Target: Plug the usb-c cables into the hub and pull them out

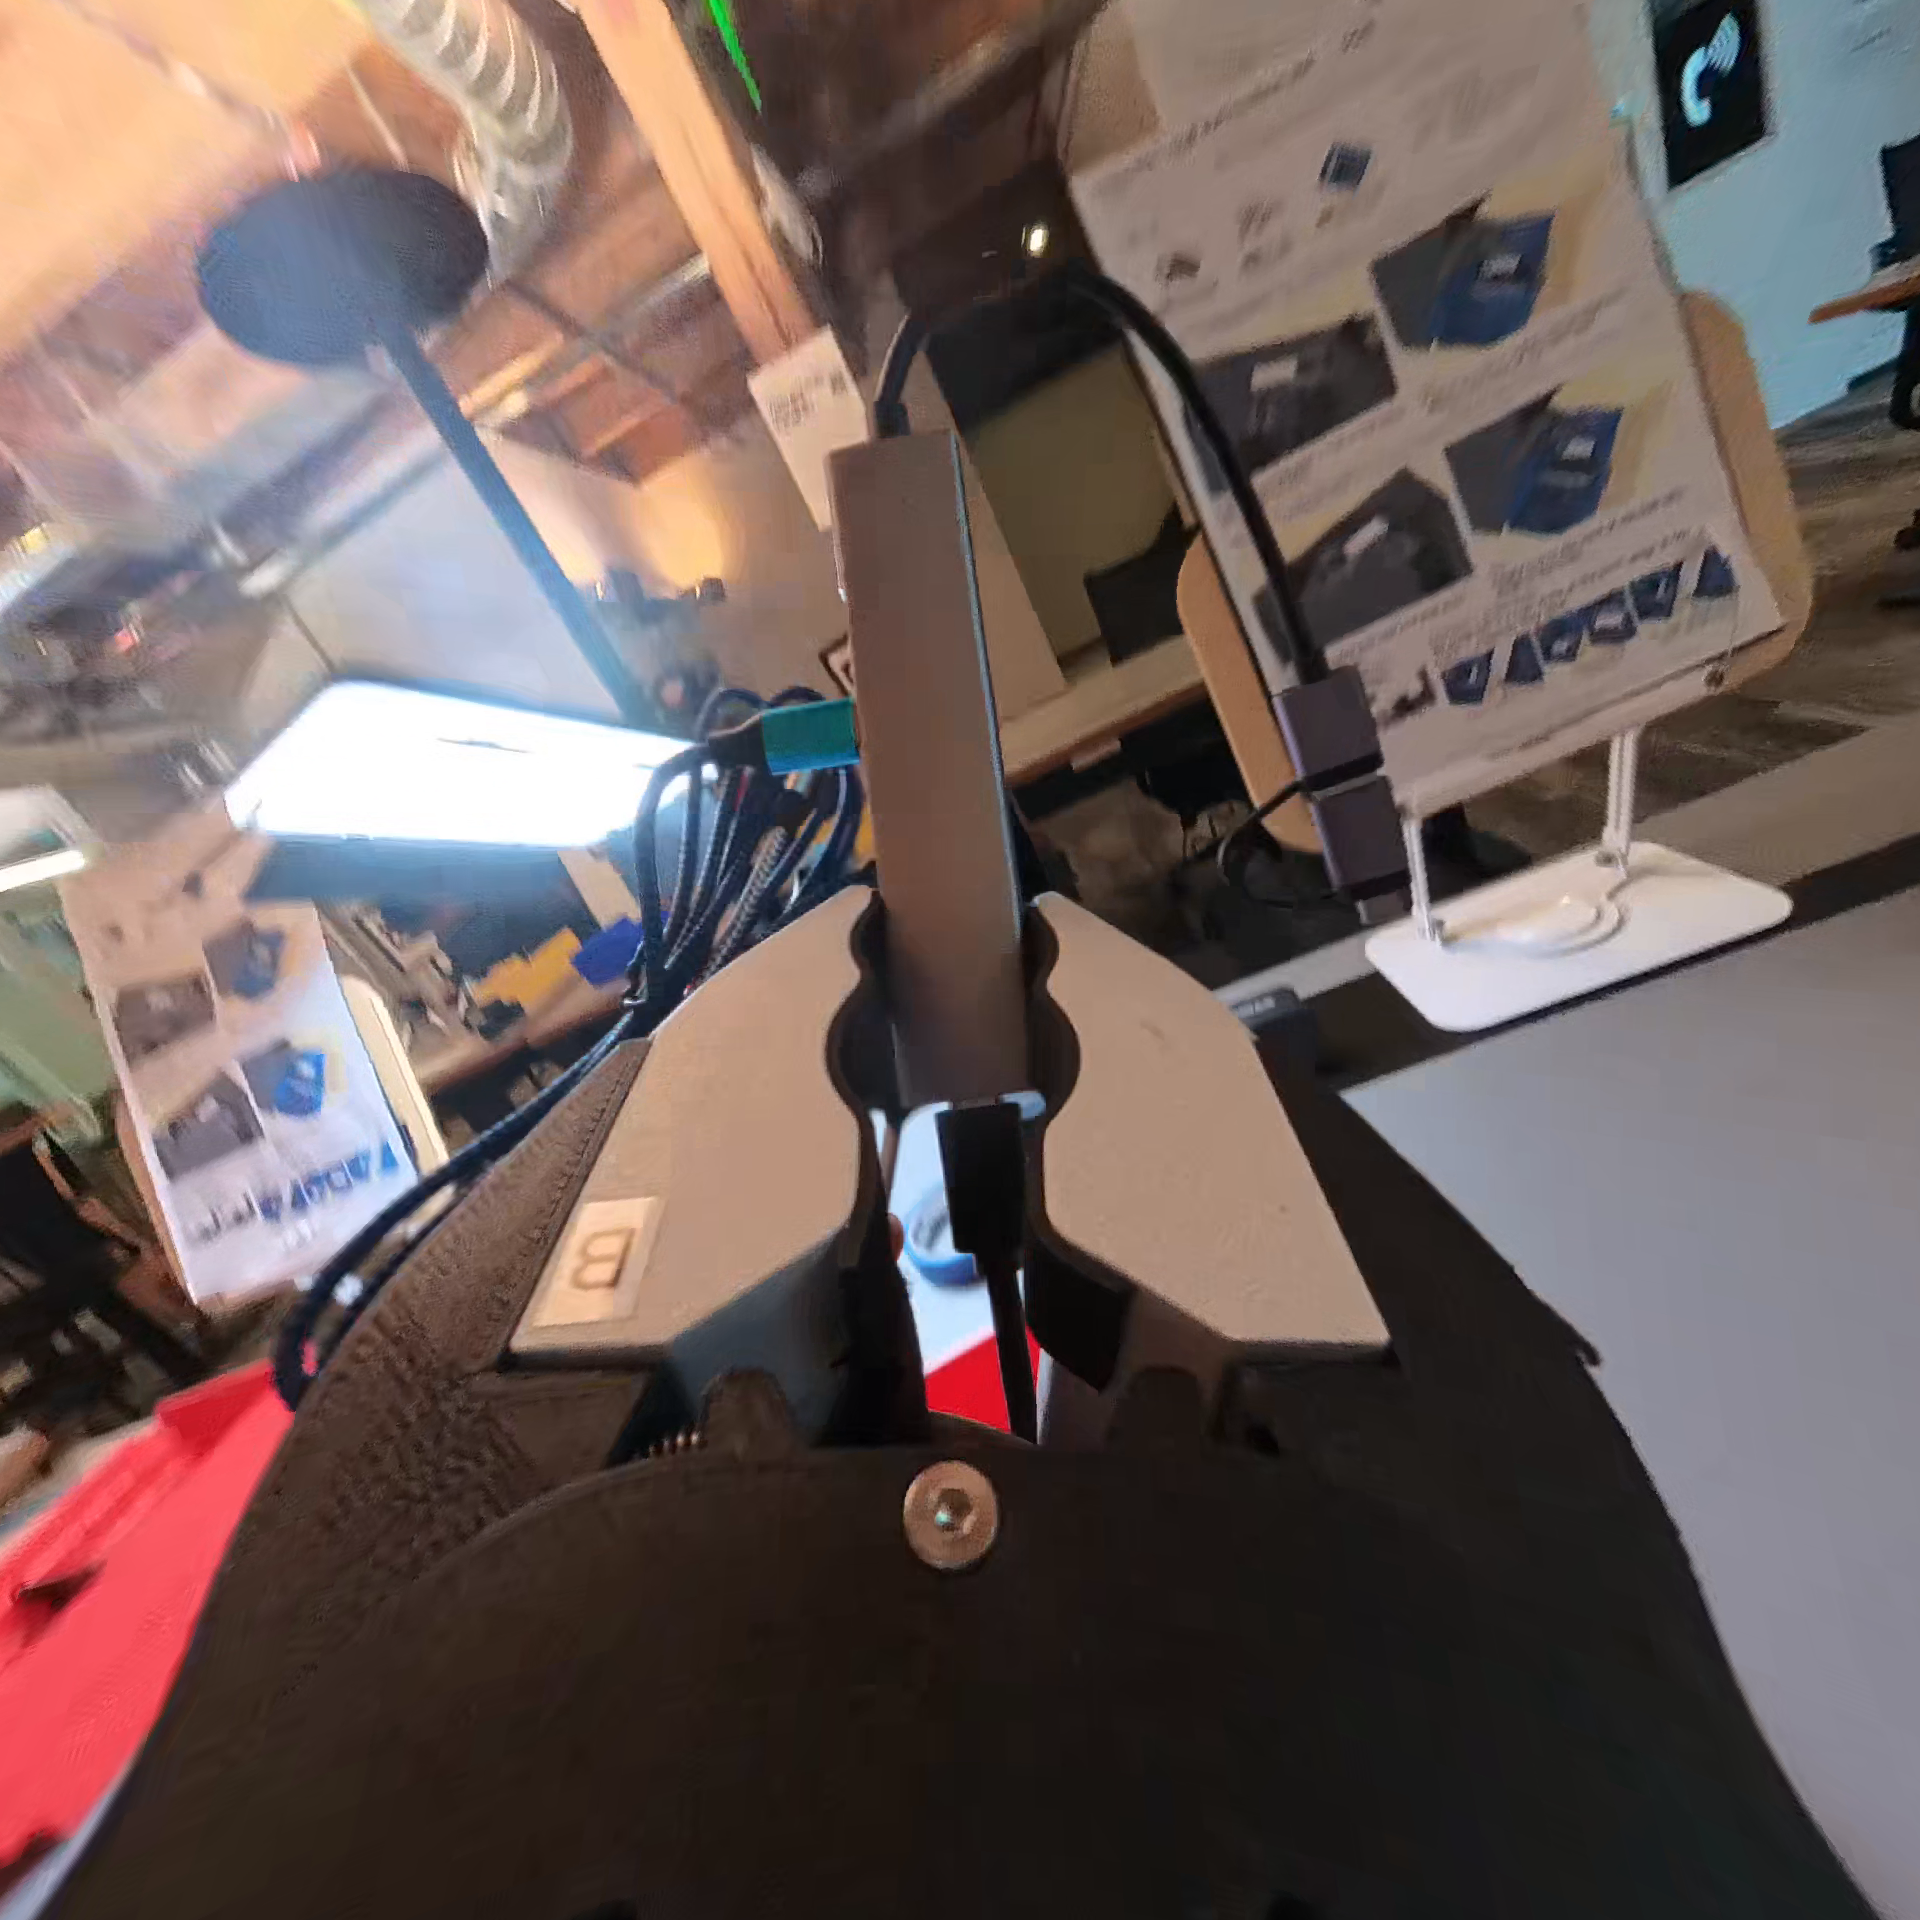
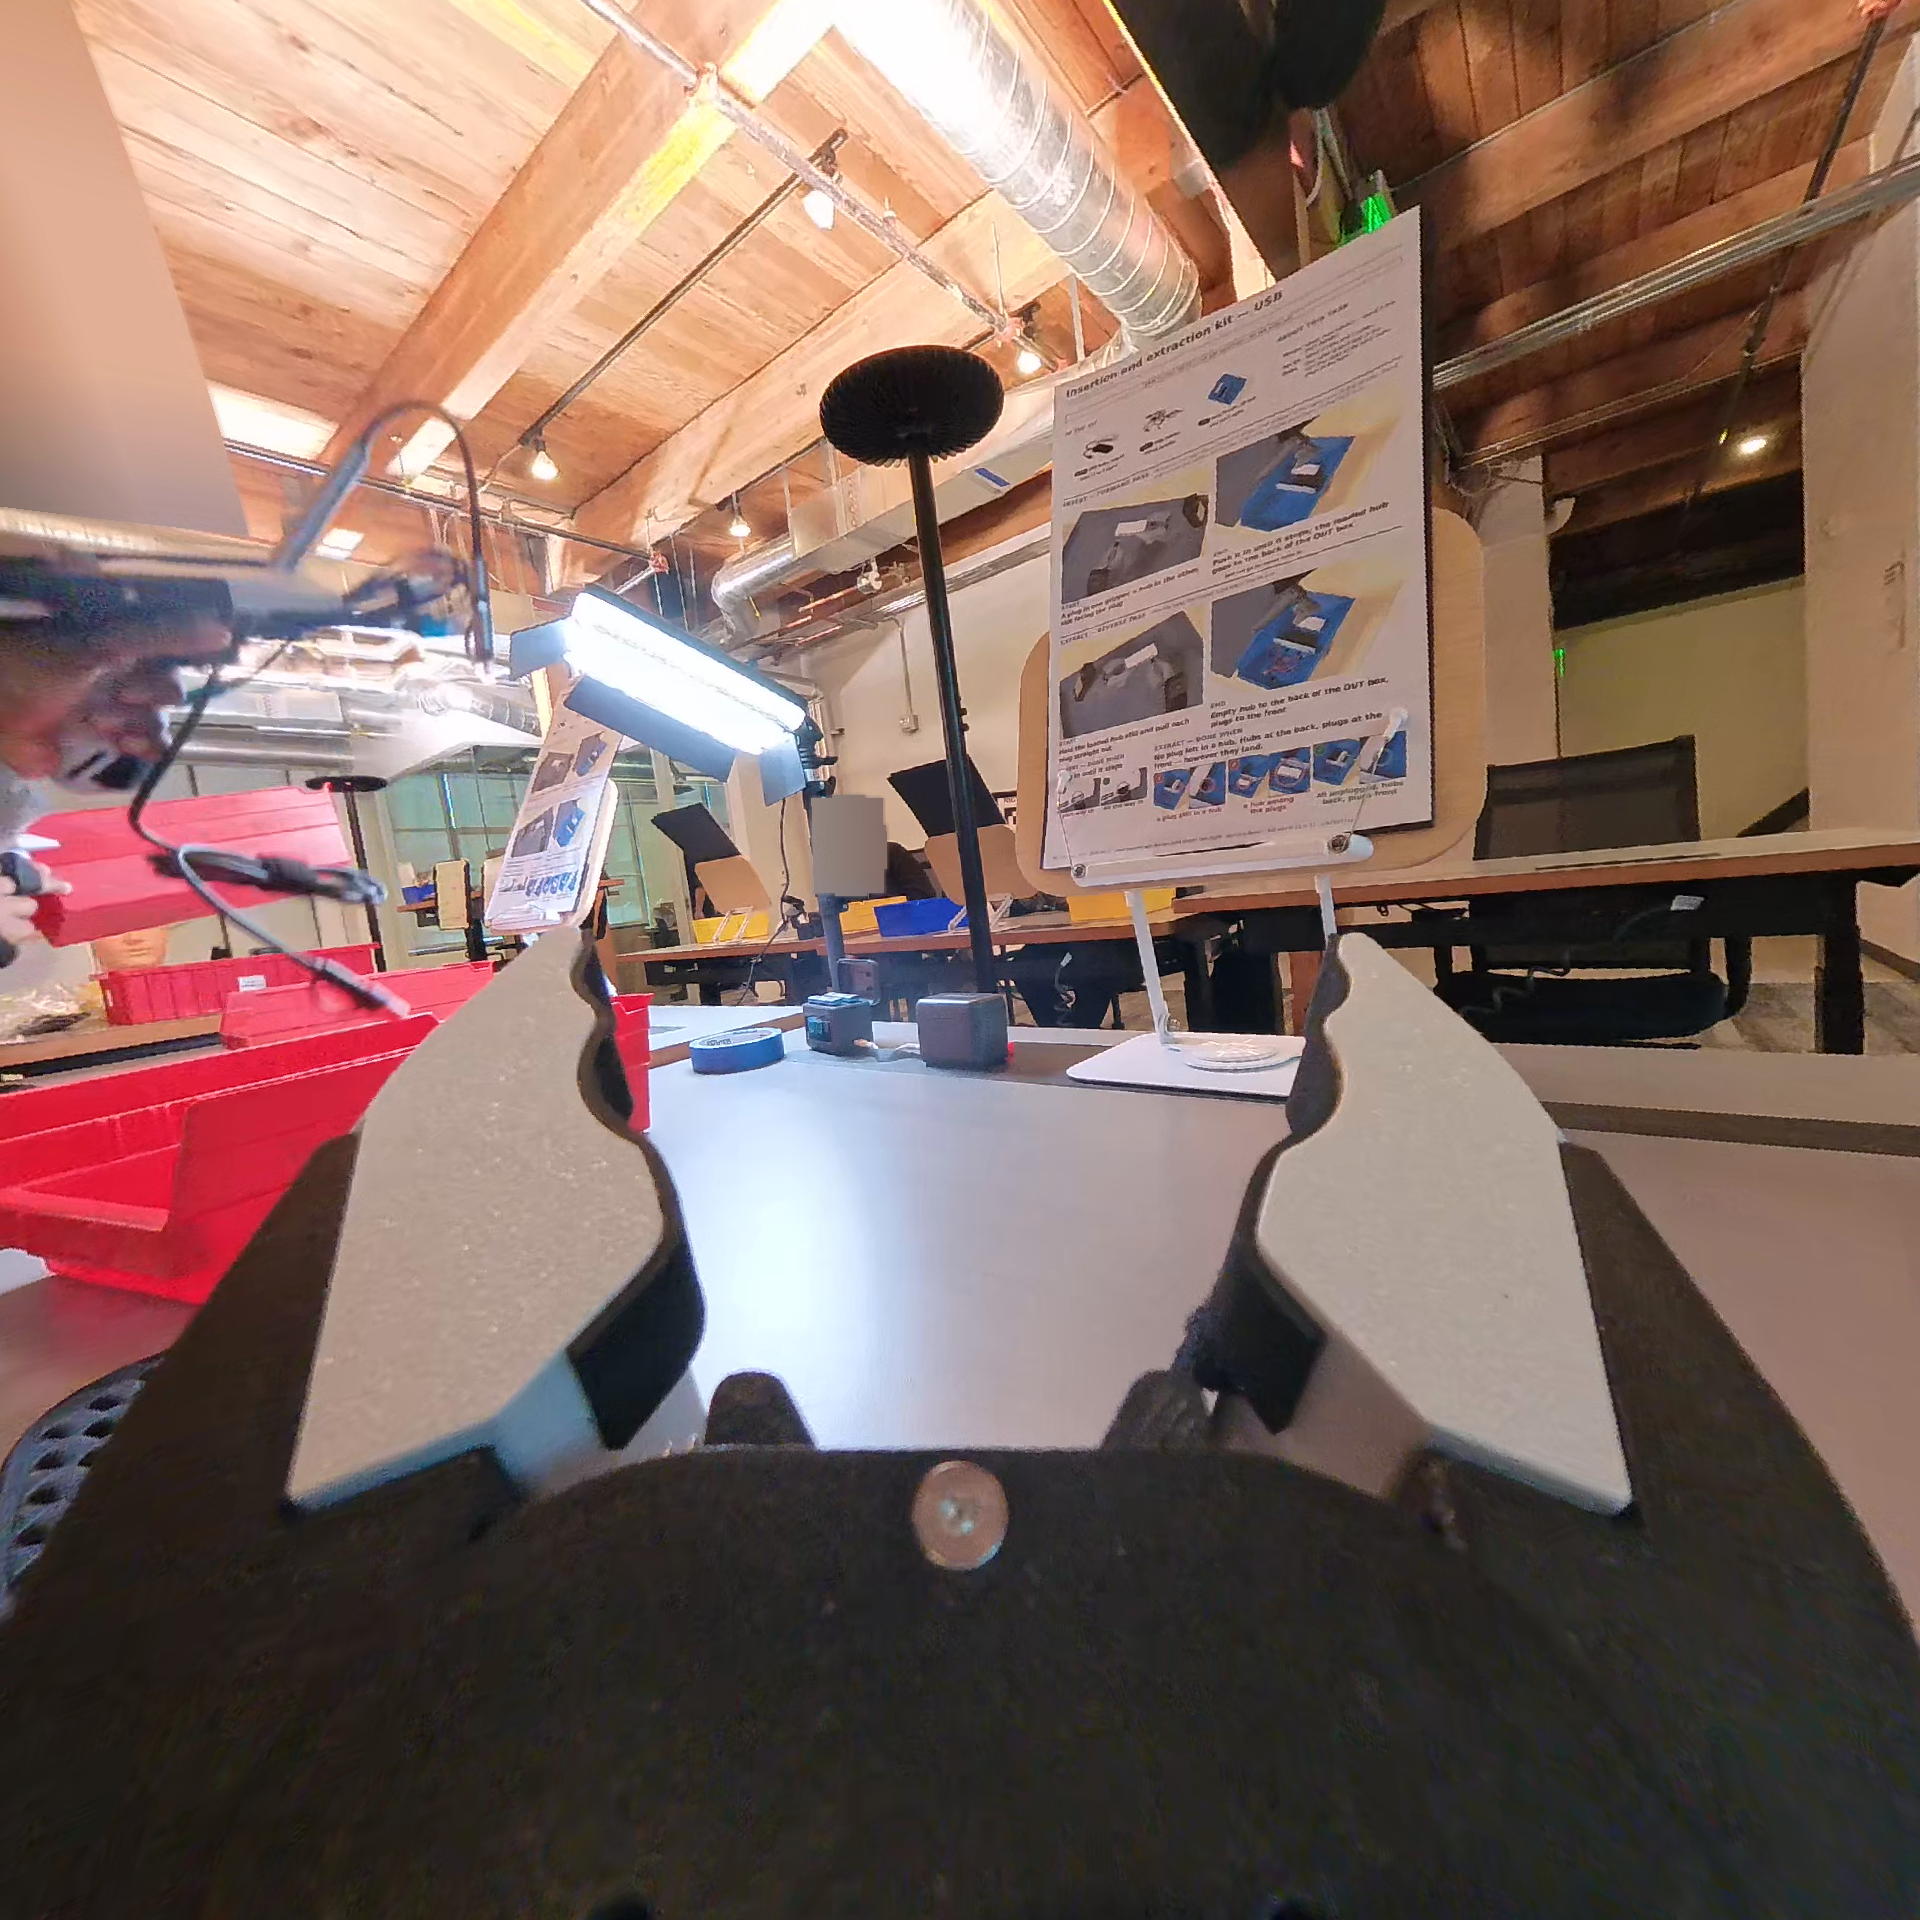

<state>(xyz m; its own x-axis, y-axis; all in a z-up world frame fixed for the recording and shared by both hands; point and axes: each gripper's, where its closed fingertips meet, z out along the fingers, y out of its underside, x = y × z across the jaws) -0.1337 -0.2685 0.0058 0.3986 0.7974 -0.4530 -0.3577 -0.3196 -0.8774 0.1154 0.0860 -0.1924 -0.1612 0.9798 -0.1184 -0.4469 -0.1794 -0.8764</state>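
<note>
Hub (image 1: 925, 665) clamped upright between the fingers of the left gripper (image 1: 956, 987), lifted off the table (image 1: 1662, 1247) and projecting well past the fingertips; a teal plug (image 1: 810, 736) is seated in its left edge, a black plug (image 1: 982, 1174) in the end behind the fingertips, with a bundle of braided cables (image 1: 707, 883) trailing left – so judged partway, at least two plugs in, the pull-out not yet done (remaining ports not visible). Right gripper (image 2: 956, 1049) held low and level over the table, fingers spread wide with nothing between them – red bins (image 2: 208, 1122) beside its left finger
</note>
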